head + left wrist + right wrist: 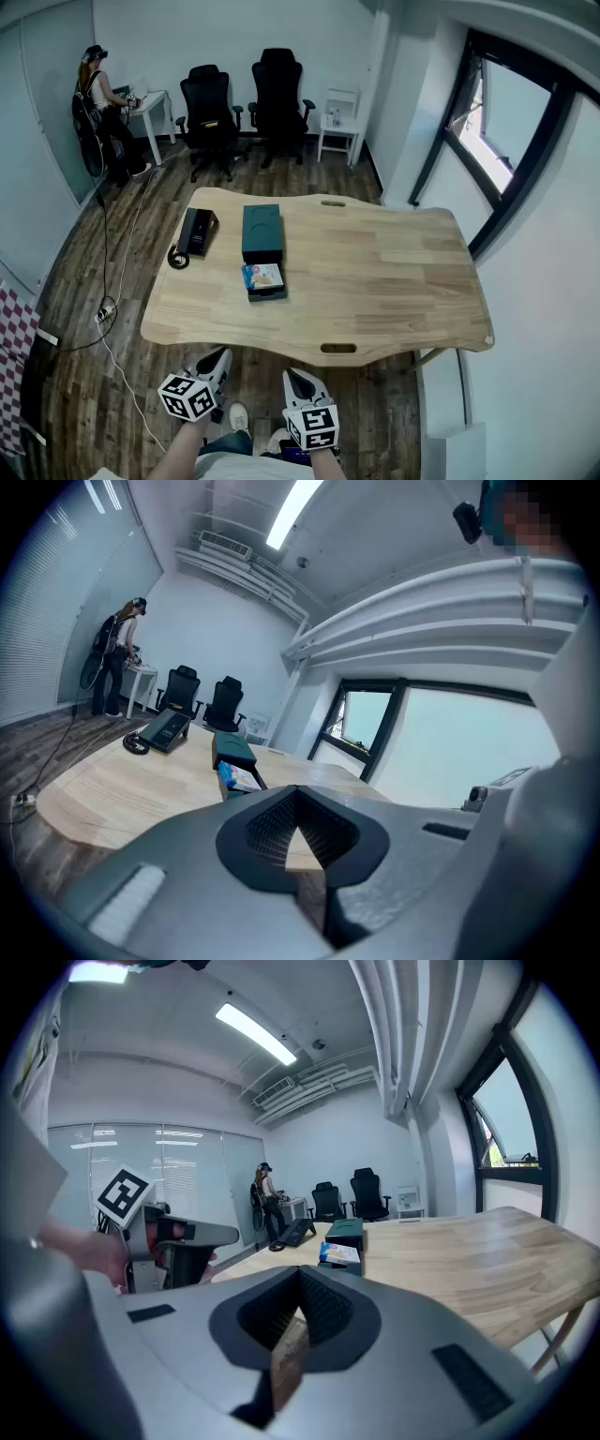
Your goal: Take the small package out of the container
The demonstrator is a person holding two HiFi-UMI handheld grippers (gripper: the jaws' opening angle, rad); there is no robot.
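Observation:
A dark green container [262,228] lies on the wooden table [375,272], left of the middle. Its drawer is slid out toward me, with a small colourful package [263,277] lying in it. The container [234,750] and package [238,779] also show in the left gripper view, and the container [345,1231] and package [339,1253] in the right gripper view. My left gripper [215,361] and right gripper [299,382] hover side by side below the table's near edge, well short of the container. Both are empty, the left gripper [300,832] and the right gripper [298,1321] each with jaws together.
A black desk phone [197,232] with a coiled cord lies left of the container. Two black office chairs [208,103] and a white side table [339,127] stand at the far wall. A person [98,103] stands at a desk far left. A cable [108,309] runs over the floor.

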